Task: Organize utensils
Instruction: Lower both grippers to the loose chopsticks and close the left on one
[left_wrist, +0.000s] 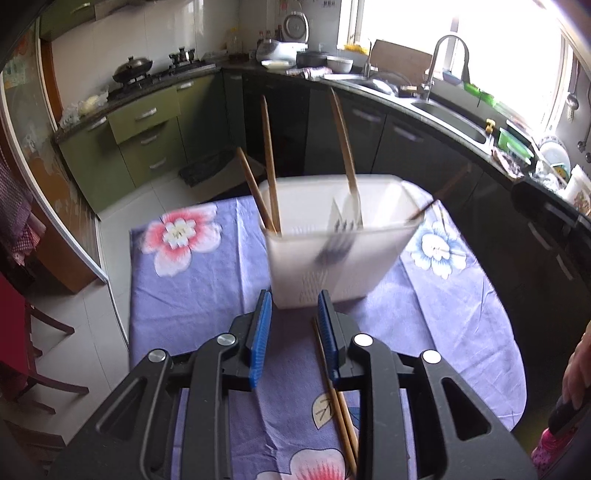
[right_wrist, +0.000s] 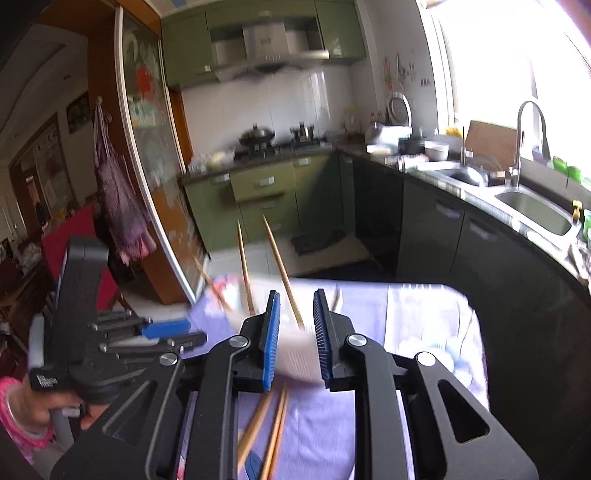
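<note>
Tipping is the main risk, as I judge it: the white utensil holder (left_wrist: 334, 240) is standing on a loose floral tablecloth (left_wrist: 192, 295), and both wrist views are showing it blurred, so it may be rocking or sliding. Chopsticks (left_wrist: 271, 162) are leaning out of the holder at its left corner, another chopstick (left_wrist: 345, 147) is slanting up near its right side, and a fork (left_wrist: 338, 243) is showing as a dark smear at its front wall. A knock from either claw could be sending the long sticks levering over the rim, or dragging the cloth and the holder with it.

Two loose chopsticks (left_wrist: 338, 402) are lying on the cloth in front of the holder, running under the right finger of the left gripper (left_wrist: 291, 325). They could be rolling away if they are pinched off-centre.

That left gripper is hovering low just in front of the holder, pointing at its base, its blue pads (left_wrist: 260, 332) parted with nothing between them. The right gripper (right_wrist: 295, 332) is hanging above and in front of the holder, aimed slightly downward, fingers likewise spread and holding nothing, though the holder's pale wall is showing through the gap. Whether it is touching the holder I cannot tell through the blur.
</note>
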